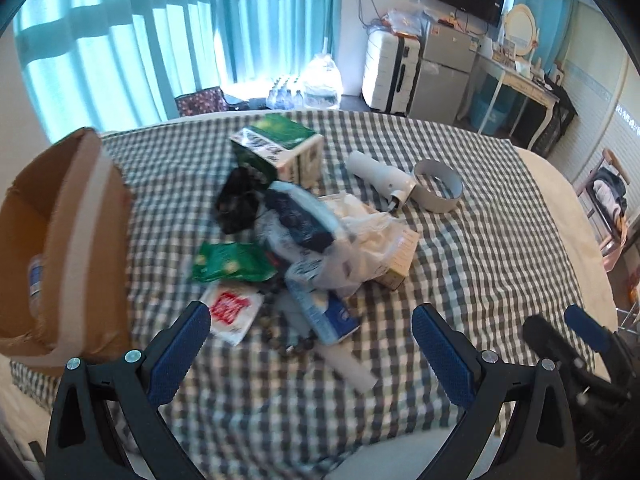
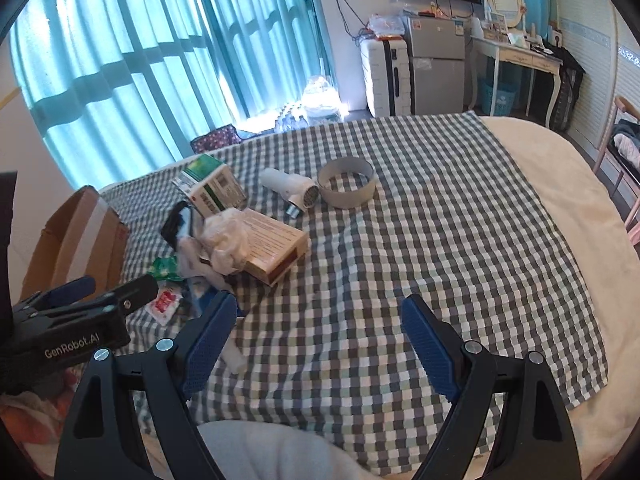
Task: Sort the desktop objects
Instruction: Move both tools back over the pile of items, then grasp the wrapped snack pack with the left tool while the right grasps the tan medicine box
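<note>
A bed carries a grey-and-white checked cloth (image 2: 400,240). At the cloth's left edge stands an open brown cardboard box (image 1: 60,248) with a bottle inside. A heap of packets (image 1: 296,240) lies mid-cloth, ahead of the left tongs (image 1: 310,354). The tan carton (image 2: 276,248) points its long axis toward the right tongs (image 2: 316,338). Both tongs gape wide, gripping nothing. The white hair dryer (image 2: 290,188) touches the grey ring (image 2: 347,188) near the far edge.
</note>
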`<state>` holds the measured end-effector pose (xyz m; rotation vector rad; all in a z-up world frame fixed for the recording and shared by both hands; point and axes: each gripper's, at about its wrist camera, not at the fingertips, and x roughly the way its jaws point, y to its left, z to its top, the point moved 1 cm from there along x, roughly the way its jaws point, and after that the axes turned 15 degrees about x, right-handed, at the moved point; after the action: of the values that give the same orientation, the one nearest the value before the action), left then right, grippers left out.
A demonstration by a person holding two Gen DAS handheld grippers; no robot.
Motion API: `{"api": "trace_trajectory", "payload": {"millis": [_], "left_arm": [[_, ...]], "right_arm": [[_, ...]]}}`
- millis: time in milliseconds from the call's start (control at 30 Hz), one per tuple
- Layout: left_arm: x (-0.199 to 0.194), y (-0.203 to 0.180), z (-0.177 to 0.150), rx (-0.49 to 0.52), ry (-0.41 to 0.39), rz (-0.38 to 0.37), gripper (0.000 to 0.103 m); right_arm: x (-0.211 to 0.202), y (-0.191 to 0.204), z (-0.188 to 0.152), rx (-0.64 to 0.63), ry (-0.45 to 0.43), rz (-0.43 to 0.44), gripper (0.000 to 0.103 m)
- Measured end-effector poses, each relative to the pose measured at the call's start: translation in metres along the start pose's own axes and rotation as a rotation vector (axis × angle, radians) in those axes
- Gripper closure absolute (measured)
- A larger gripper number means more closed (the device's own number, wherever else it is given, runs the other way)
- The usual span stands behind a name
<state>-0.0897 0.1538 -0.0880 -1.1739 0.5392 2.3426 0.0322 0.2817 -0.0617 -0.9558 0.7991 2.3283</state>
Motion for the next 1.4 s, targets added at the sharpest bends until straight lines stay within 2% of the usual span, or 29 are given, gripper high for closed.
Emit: {"api": "trace_trajectory", "payload": {"millis": [133, 200, 333, 467, 600, 667, 767, 833, 933, 1000, 1167, 1233, 1300, 1333, 1367, 1400], "left_arm": [[0.026, -0.003, 0.008, 0.054, 0.008, 0.075, 0.0], [0.035, 0.003, 0.009, 0.035, 0.016, 0.091, 0.0], [0.049, 0.014, 0.006, 0.008, 0.042, 0.073, 0.0], [0.065, 0.02, 0.005, -0.011, 0.063, 0.068, 0.0], [0.068, 0.025, 0.007, -0.062, 0.029, 0.061, 0.0], [0.072, 0.024, 0.012, -0.059, 0.04, 0.073, 0.0], [0.079, 0.027, 0.017, -0.062, 0.053, 0.109, 0.0], [0.084, 0.031, 0.018, -0.075, 0.056, 0.109, 0.0], [0.092, 0.04, 0.014, -0.068, 0.079, 0.153, 0.0], [0.094, 0.048, 0.008, -0.073, 0.082, 0.141, 0.001], [0.102, 0.07, -0.004, -0.128, 0.101, 0.065, 0.027], [0.1, 0.078, -0.009, -0.147, 0.094, 0.044, 0.029], [0.097, 0.082, -0.013, -0.154, 0.084, 0.023, 0.045], [0.095, 0.083, -0.015, -0.156, 0.088, 0.01, 0.06], [0.093, 0.082, -0.015, -0.153, 0.095, 0.0, 0.067], [0.088, 0.083, -0.016, -0.144, 0.093, -0.01, 0.07]], "right_arm": [[0.03, -0.001, 0.005, -0.046, 0.043, 0.001, 0.018], [0.05, 0.001, 0.007, -0.088, 0.085, 0.019, 0.018], [0.099, 0.003, 0.01, -0.163, 0.192, 0.056, 0.018], [0.131, 0.012, 0.014, -0.209, 0.214, 0.116, 0.018], [0.152, 0.022, 0.018, -0.256, 0.228, 0.156, 0.018], [0.158, 0.026, 0.019, -0.273, 0.241, 0.189, 0.018], [0.164, 0.032, 0.015, -0.304, 0.265, 0.196, 0.018], [0.166, 0.038, 0.012, -0.326, 0.255, 0.196, 0.018], [0.172, 0.048, 0.011, -0.363, 0.239, 0.199, 0.015], [0.179, 0.057, 0.01, -0.395, 0.241, 0.194, 0.013], [0.192, 0.077, 0.003, -0.443, 0.246, 0.161, 0.013], [0.196, 0.084, -0.003, -0.46, 0.236, 0.112, 0.013], [0.198, 0.089, -0.012, -0.483, 0.22, 0.056, 0.013], [0.198, 0.091, -0.016, -0.499, 0.207, 0.036, 0.014], [0.197, 0.091, -0.018, -0.503, 0.202, 0.027, 0.017], [0.194, 0.091, -0.018, -0.492, 0.206, 0.025, 0.017]]}}
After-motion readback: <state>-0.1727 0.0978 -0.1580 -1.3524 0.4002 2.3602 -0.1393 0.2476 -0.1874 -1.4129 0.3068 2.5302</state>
